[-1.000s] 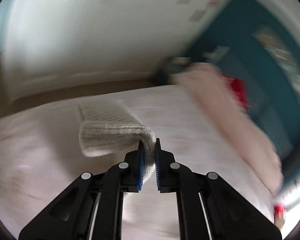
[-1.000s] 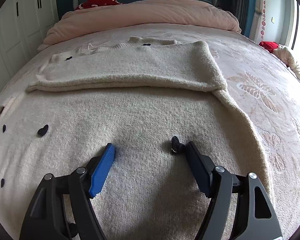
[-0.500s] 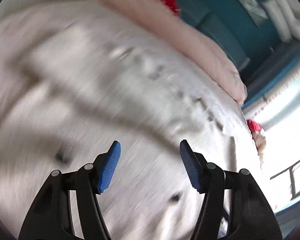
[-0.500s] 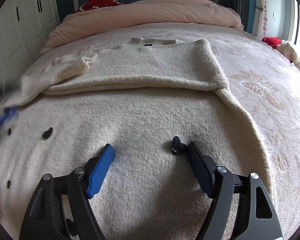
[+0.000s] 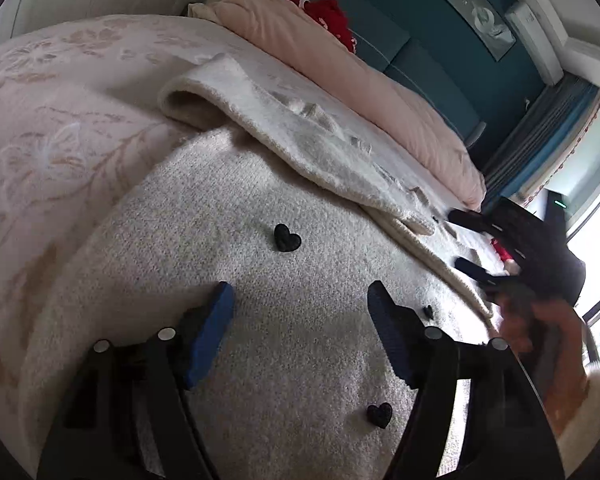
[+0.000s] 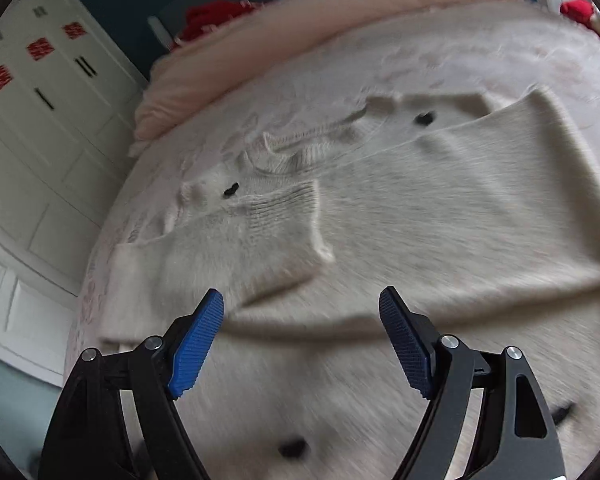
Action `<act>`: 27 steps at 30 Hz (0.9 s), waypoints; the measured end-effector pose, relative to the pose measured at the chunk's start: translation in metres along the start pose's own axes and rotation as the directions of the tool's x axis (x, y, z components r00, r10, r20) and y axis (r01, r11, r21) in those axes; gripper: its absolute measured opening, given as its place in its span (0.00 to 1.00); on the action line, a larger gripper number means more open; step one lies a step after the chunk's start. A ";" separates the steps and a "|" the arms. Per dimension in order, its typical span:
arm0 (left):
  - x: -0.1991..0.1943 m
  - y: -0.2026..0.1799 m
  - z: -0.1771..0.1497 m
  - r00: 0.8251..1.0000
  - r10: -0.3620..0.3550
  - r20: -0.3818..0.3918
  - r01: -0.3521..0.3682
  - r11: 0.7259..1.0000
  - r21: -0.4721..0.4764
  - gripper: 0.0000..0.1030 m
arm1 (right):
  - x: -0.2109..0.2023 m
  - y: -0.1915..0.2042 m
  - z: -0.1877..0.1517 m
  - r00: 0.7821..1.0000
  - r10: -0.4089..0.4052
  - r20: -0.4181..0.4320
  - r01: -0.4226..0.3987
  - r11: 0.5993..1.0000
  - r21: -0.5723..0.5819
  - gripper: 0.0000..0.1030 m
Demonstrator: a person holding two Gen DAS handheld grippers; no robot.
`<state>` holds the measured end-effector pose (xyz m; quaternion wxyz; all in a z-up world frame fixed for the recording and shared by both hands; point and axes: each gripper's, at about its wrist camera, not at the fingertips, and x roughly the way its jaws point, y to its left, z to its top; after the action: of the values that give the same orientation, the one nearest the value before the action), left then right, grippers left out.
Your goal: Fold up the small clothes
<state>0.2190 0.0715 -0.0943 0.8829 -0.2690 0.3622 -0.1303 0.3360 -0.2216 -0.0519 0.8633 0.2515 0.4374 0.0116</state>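
A cream knit sweater (image 5: pixel 220 208) with small black hearts (image 5: pixel 286 238) lies flat on the bed. One sleeve (image 5: pixel 308 136) is folded across its upper part. My left gripper (image 5: pixel 300 290) hovers just over the sweater's body, its jaws opening, with only the flat knit below them. In the right wrist view the sweater (image 6: pixel 440 208) shows both sleeves laid over the chest, one ribbed cuff (image 6: pixel 284 208) near the middle. My right gripper (image 6: pixel 300 294) is open above the sweater's lower part and grips nothing. It also shows in the left wrist view as the right gripper (image 5: pixel 456 238), held by a hand.
The sweater rests on a pale patterned bedspread (image 5: pixel 60 120). A rolled pink duvet (image 5: pixel 340 60) and a red item (image 5: pixel 332 16) lie at the head of the bed, against a teal headboard. White wardrobe doors (image 6: pixel 40 120) stand beside the bed.
My left gripper let go of the sleeve, which now lies over the sweater, opened, and swung down over the sweater's body. My right gripper stayed open, lifted and turned toward the folded sleeves.
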 end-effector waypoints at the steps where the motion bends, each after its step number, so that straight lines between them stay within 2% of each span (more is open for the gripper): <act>1: 0.001 0.001 0.000 1.000 -0.011 0.004 0.011 1.000 -0.005 0.65 | 0.009 0.004 0.003 1.000 0.002 -0.011 -0.002 1.000 0.016 0.70; 4: -0.005 0.006 -0.001 1.000 -0.014 0.010 0.014 1.000 0.004 0.66 | 0.028 0.018 0.007 1.000 -0.007 -0.028 0.008 0.999 0.053 0.59; 7: -0.006 0.005 -0.004 1.000 -0.008 0.024 0.007 1.000 0.020 0.66 | 0.044 0.028 0.001 0.996 -0.068 -0.065 0.071 0.997 0.035 0.34; 10: -0.011 0.006 -0.006 1.000 -0.007 0.031 0.006 1.000 0.026 0.66 | 0.049 0.037 -0.002 0.991 -0.124 -0.047 0.123 0.992 -0.015 0.20; 18: -0.014 0.009 -0.005 0.999 -0.030 0.035 0.029 0.999 0.016 0.67 | 0.051 0.060 -0.002 0.970 -0.240 -0.038 0.238 0.970 -0.041 0.10; 27: -0.013 0.008 -0.006 0.999 -0.025 0.028 0.024 0.999 0.022 0.68 | 0.035 0.078 0.013 0.965 -0.261 -0.021 0.258 0.961 -0.100 0.08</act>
<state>0.2054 0.0815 -0.0951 0.8892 -0.2656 0.3448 -0.1411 0.3836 -0.1508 -0.0370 0.8608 0.1499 0.4802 -0.0764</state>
